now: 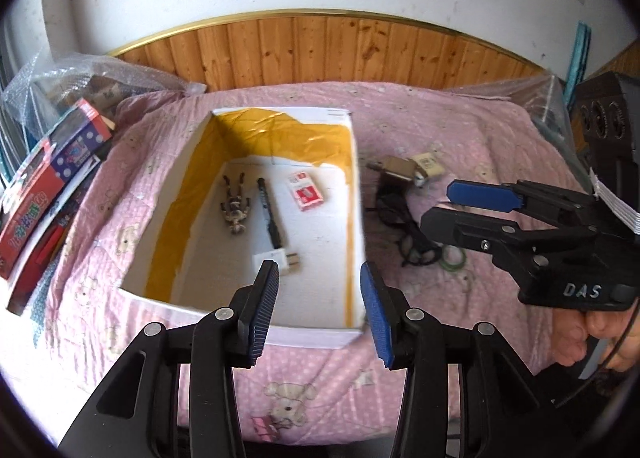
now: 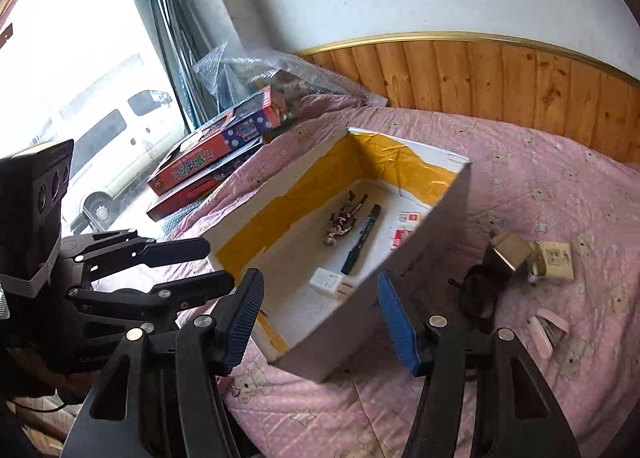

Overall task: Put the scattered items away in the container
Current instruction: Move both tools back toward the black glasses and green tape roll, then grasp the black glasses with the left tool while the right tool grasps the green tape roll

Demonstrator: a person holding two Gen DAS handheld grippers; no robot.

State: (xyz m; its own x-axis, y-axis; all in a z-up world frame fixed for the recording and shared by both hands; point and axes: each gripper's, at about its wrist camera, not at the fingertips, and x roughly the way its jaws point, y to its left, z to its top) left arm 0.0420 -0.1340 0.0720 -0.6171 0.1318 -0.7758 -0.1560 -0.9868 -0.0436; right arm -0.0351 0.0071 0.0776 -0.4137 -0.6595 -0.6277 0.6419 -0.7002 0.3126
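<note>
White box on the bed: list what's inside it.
Inside the white box: a small figurine, a black marker, a red-and-white packet and a white plug adapter. In the right wrist view, its near wall hides part of the packet.

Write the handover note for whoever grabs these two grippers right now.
Left gripper: open, empty, above the near rim of the box.
Right gripper: open, empty, beside the box.
White box with yellow lining sits on the pink quilt.
Done, inside the box: small figurine, black marker, red card pack, white plug adapter.
Left, on the quilt to the right of the box: metal padlock, beige tag, black glasses, green tape ring, pink stapler-like item.
</note>
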